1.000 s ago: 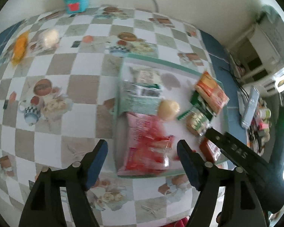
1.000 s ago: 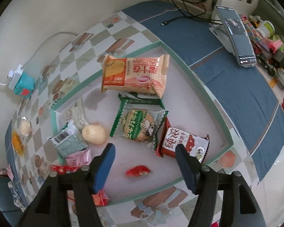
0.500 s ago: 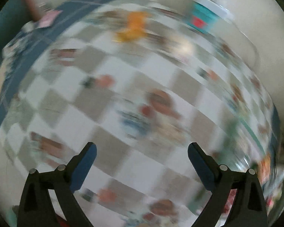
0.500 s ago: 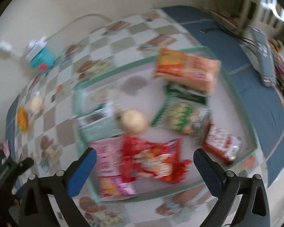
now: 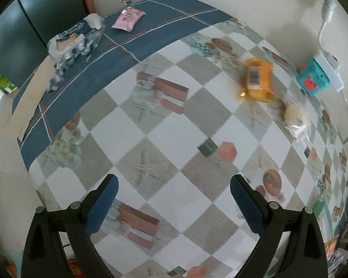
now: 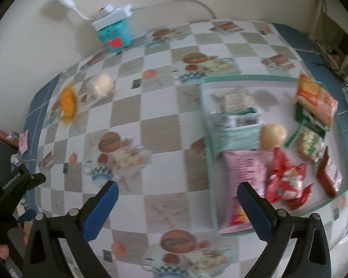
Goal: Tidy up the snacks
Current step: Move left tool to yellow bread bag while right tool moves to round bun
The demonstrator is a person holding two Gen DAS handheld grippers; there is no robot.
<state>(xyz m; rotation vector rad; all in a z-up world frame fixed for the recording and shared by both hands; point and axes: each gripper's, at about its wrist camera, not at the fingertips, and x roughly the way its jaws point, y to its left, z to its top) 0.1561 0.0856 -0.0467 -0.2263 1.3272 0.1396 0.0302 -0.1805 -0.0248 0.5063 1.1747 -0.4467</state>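
My left gripper (image 5: 172, 185) is open over the checkered tablecloth, nothing between its blue pads. An orange snack pack (image 5: 257, 81) and a clear-wrapped pale bun (image 5: 295, 119) lie far ahead on the right. My right gripper (image 6: 177, 191) is open too, above bare cloth left of the green-rimmed tray (image 6: 250, 78). The tray holds several snacks: a red pack (image 6: 285, 180), a pink pack (image 6: 243, 166), a round bun (image 6: 272, 135), an orange pack (image 6: 315, 99). The same orange pack (image 6: 67, 102) and wrapped bun (image 6: 101, 84) lie far left.
A teal box (image 6: 114, 34) with a white power strip on it stands by the wall. A pink sachet (image 5: 127, 18) and a crumpled blue-white bag (image 5: 75, 39) lie on the blue cloth border. The left gripper's body (image 6: 9, 190) shows at the right view's left edge.
Both grippers have swung left, away from over the tray, and their jaws stand wider. The left view now faces the table's left end; the tray sits at the right of the right view.
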